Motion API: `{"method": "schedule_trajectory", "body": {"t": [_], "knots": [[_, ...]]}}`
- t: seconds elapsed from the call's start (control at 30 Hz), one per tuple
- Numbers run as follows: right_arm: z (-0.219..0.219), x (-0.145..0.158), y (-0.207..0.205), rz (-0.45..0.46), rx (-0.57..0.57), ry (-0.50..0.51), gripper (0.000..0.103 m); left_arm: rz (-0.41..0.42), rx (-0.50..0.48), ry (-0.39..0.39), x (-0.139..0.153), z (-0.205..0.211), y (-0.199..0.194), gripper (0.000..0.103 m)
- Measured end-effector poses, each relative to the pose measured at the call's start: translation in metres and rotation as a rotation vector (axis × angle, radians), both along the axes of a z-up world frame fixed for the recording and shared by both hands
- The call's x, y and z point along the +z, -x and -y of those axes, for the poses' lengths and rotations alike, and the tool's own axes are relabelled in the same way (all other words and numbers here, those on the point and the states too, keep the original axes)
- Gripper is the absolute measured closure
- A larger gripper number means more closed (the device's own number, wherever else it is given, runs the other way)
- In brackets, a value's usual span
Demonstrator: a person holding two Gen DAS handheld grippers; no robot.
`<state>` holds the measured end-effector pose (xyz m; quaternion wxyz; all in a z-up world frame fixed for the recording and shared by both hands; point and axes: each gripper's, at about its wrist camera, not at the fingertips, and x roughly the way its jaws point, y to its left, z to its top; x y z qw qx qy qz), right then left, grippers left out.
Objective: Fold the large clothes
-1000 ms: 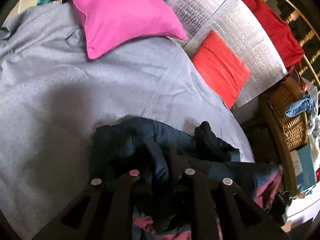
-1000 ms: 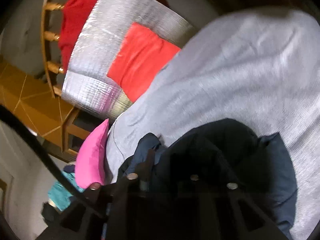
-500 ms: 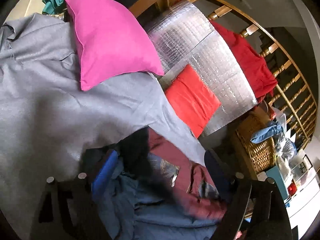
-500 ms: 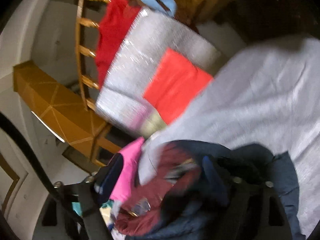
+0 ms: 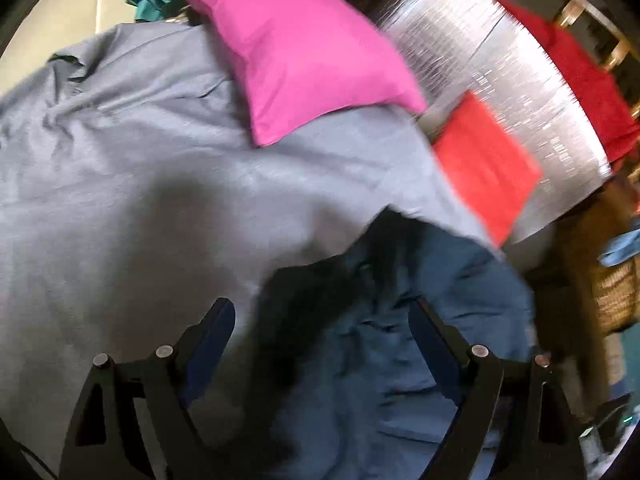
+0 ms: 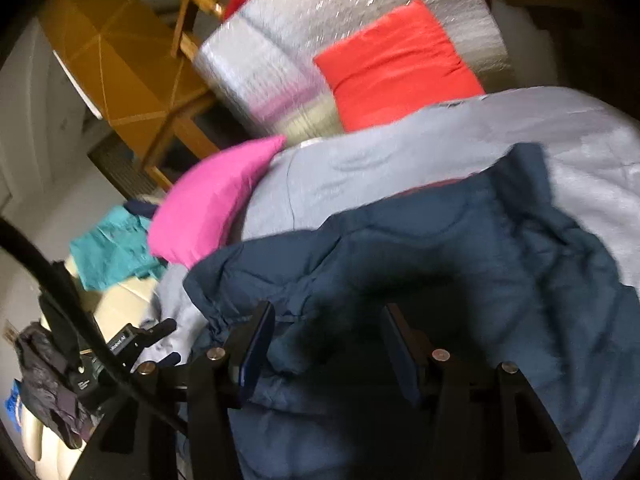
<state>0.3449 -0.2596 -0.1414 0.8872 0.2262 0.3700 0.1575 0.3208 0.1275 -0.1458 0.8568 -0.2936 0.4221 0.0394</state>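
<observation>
The navy jacket (image 6: 460, 280) lay in a loose heap on the grey sheet (image 5: 140, 184) of the bed, near its edge, with no clean fold visible; judging by that, the folding had barely begun and nearly all of it remained. The left hand-held gripper (image 5: 320, 316) had its jaws wide apart over the jacket, clamping nothing. The right hand-held gripper (image 6: 326, 320) had just been closing, with jacket fabric between the jaws, though the pads did not visibly press on it. Only the right view showed the puffy, quilted outer side and an elastic cuff. The left view alone showed the basket (image 5: 616, 292) beside the bed.
</observation>
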Motion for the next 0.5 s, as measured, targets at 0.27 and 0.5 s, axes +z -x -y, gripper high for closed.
{"method": "schedule_trajectory", "body": {"t": [0.27,0.5], "knots": [[-0.103,-0.023,-0.076,-0.135,0.121,0.143,0.044,-0.141,0.038,-0.159,-0.006,-0.003,-0.001,0.014],[-0.079,-0.037,-0.101,-0.197,0.041,0.033,0.045,-0.245,-0.059,-0.197,-0.026,0.0,-0.009,0.014]]}}
